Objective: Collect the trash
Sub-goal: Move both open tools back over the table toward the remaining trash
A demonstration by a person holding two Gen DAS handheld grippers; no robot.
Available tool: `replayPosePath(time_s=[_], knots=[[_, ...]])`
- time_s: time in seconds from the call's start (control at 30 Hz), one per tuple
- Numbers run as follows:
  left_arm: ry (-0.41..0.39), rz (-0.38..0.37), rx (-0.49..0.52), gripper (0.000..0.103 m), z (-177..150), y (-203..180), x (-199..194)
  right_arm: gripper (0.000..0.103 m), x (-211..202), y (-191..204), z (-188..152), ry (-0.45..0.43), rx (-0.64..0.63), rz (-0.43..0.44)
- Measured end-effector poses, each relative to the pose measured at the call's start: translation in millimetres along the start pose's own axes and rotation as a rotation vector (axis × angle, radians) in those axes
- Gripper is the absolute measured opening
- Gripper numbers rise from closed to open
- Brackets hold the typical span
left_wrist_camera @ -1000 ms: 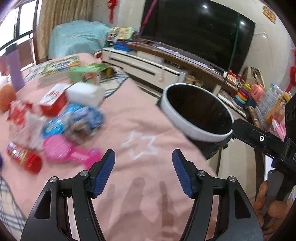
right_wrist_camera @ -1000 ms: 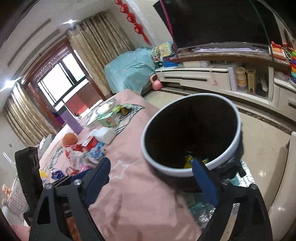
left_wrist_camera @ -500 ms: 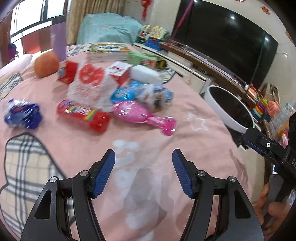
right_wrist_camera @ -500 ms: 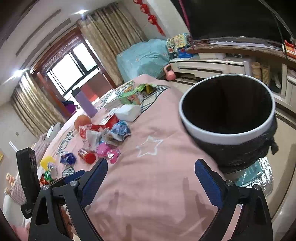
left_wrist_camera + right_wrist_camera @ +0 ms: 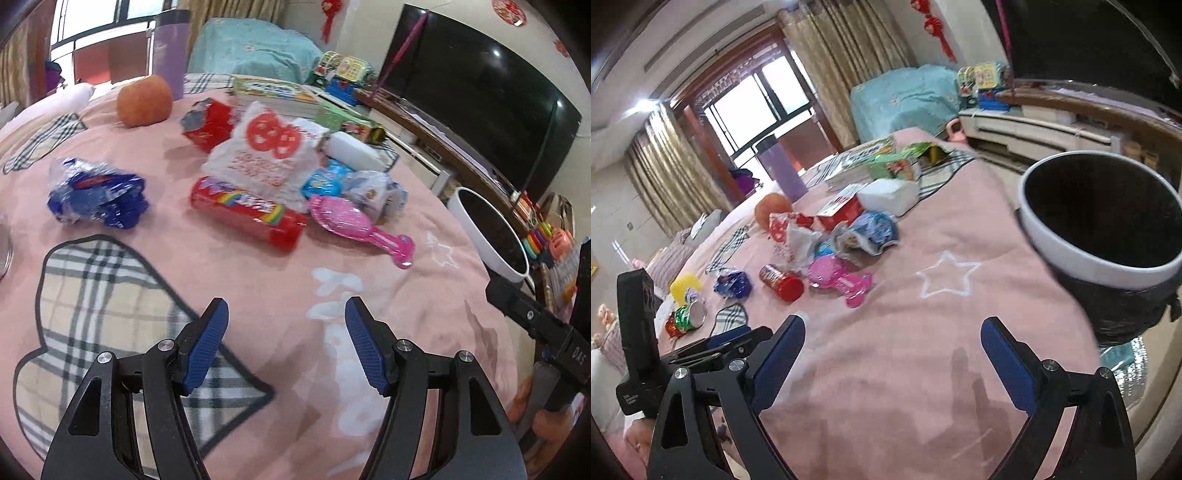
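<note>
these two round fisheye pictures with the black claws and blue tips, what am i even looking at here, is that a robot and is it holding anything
No robot: a person holds a hand-held two-finger gripper in each hand, and each gripper carries a camera looking forward along its fingers. One picture is from the left gripper, the other from the right gripper. The black claws with blue pads are the fingers.

Both look over a pink bedspread strewn with clutter: a red tube, a crumpled blue wrapper, a white plastic bag with red print, a pink hairbrush and an orange fruit. A white-rimmed trash bin with a black liner stands at the bed's edge.

Nothing is held. Both grippers are open, with only bedspread between their pads.
</note>
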State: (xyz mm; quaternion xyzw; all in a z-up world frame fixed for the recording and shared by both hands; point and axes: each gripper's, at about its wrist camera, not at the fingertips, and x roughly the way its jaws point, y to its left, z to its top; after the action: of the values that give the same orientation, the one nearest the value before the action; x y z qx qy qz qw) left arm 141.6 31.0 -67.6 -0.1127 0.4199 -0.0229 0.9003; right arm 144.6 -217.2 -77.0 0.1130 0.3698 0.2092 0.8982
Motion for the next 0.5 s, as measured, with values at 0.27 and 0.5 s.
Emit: replayPosePath(time_s=[0.27, 0.5], knots=[[0.017, 0.004, -0.041, 0.074, 12.8, 18.6, 4.6, 0.097, 19.7, 21.3, 8.0, 0.061, -0.099, 0.062], [0.034, 0.036, -0.051, 0.077, 34.9, 13.5, 25.7, 0.097, 33.2, 30.7, 23.9, 0.071, -0.174, 0.058]])
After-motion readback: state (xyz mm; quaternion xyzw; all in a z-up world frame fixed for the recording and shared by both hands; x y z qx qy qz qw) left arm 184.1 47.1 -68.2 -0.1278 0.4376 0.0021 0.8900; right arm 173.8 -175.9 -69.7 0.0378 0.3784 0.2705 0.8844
